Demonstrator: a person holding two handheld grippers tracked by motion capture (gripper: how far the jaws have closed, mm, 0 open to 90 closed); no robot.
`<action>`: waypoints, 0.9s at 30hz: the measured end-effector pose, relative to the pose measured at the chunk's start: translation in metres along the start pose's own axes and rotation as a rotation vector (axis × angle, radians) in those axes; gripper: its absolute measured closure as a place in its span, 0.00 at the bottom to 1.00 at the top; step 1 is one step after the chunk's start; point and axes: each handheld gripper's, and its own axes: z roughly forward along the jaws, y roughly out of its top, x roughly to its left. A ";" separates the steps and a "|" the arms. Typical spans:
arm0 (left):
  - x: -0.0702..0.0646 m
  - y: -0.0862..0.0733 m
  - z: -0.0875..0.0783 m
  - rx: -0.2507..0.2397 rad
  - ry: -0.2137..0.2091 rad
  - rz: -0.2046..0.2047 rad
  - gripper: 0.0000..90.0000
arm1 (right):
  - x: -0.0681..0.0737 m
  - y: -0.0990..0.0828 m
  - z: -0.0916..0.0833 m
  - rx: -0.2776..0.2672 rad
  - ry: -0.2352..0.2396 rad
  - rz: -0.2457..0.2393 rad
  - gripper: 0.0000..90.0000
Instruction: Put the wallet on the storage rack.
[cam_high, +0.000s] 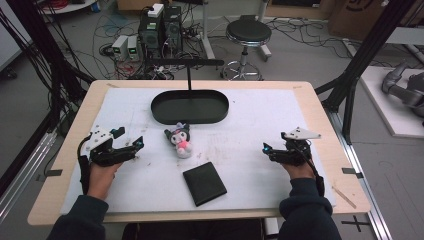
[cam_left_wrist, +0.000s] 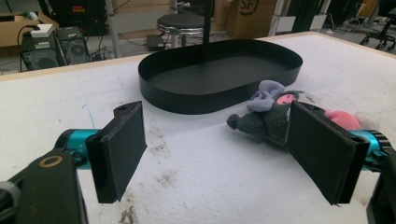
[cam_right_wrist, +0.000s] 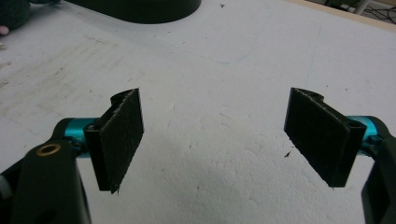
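Two tools, both released, over the worktop (cam_high: 280, 112).
Left tool (cam_high: 131, 139) gapes near a plush toy (cam_high: 180, 140) just ahead; right tool (cam_high: 265, 148) grasps nothing.

We wear dark navy sleeves (cam_high: 305, 212) with ribbed cuffs. Each hand-held gripper is black: the left hand-held gripper (cam_high: 131, 138) and the right hand-held gripper (cam_high: 266, 148) carry a pale grey three-cornered plate (cam_high: 300, 133) with small dark screw holes. Our jaws are flat black rectangular pads (cam_left_wrist: 122, 147) on teal barrels (cam_right_wrist: 77, 129), with a brass-ringed pivot (cam_right_wrist: 48, 150). Black cables (cam_high: 317, 172) trail along our wrists.
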 end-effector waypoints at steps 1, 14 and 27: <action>0.000 0.000 0.000 0.000 0.000 0.000 0.22 | 0.000 0.000 0.000 -0.002 -0.001 0.000 0.22; -0.002 -0.002 0.004 0.013 0.006 -0.019 0.23 | 0.021 0.004 0.006 0.005 0.096 -0.028 0.22; -0.004 -0.003 -0.004 0.002 0.002 -0.015 0.24 | 0.111 0.021 0.038 0.054 0.308 -0.191 0.30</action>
